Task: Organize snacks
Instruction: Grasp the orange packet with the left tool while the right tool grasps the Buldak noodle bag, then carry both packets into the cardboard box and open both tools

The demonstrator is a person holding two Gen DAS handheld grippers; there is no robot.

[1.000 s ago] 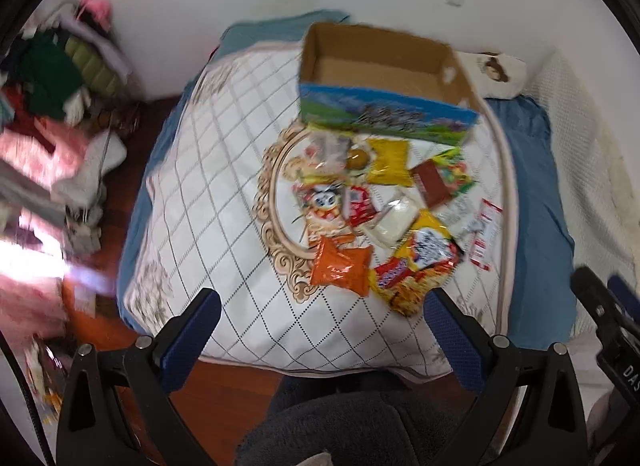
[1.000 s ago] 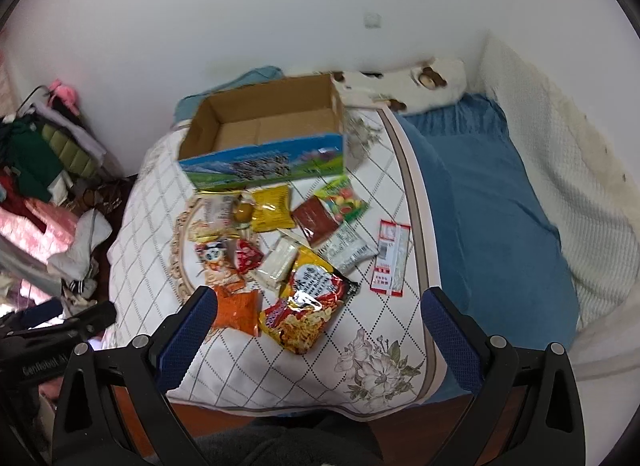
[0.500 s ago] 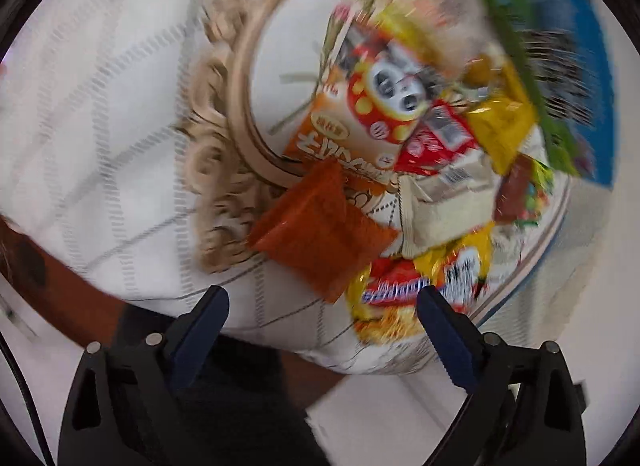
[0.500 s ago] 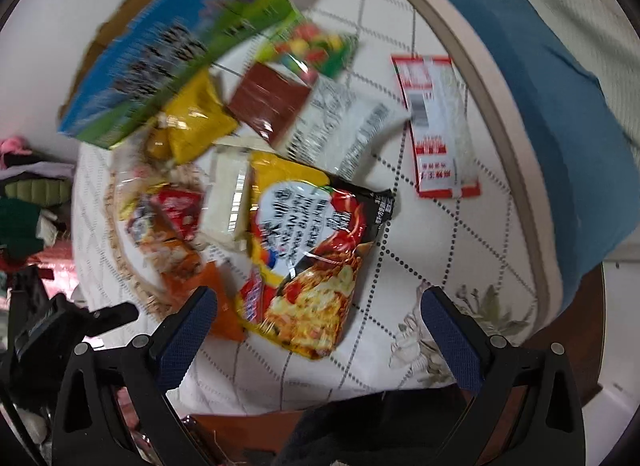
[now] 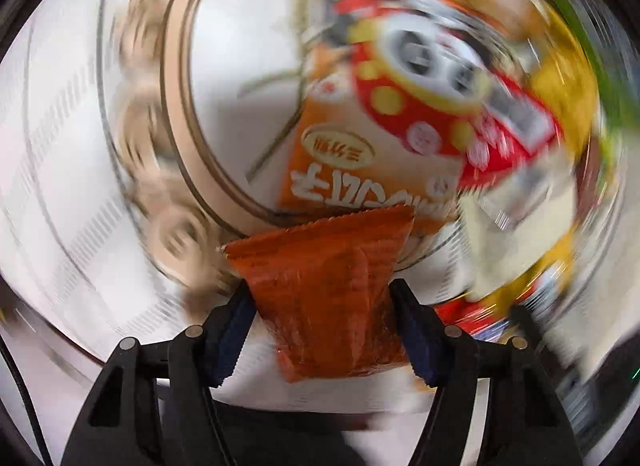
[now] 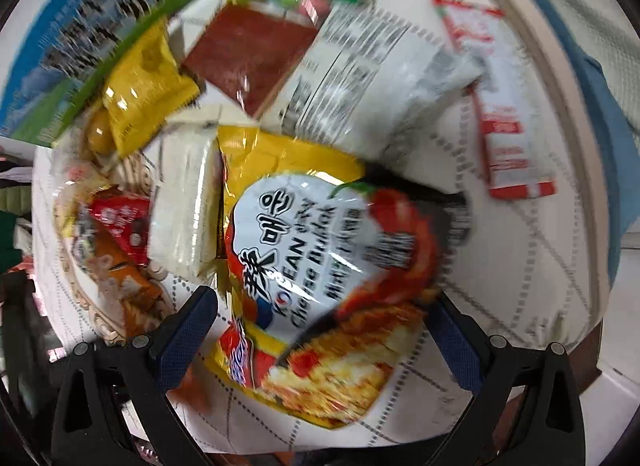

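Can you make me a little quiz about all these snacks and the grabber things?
1. What colour is the packet between the left gripper's fingers? A orange, B blue, C green.
2. True or false: the right gripper is open, with the yellow noodle packet between its fingers.
3. Fill in: in the right wrist view, the red-and-white sachet lies to the ___ of the noodle packet.

Key:
1. A. The left gripper's jaws are closing with the orange packet between them.
2. True.
3. Right.
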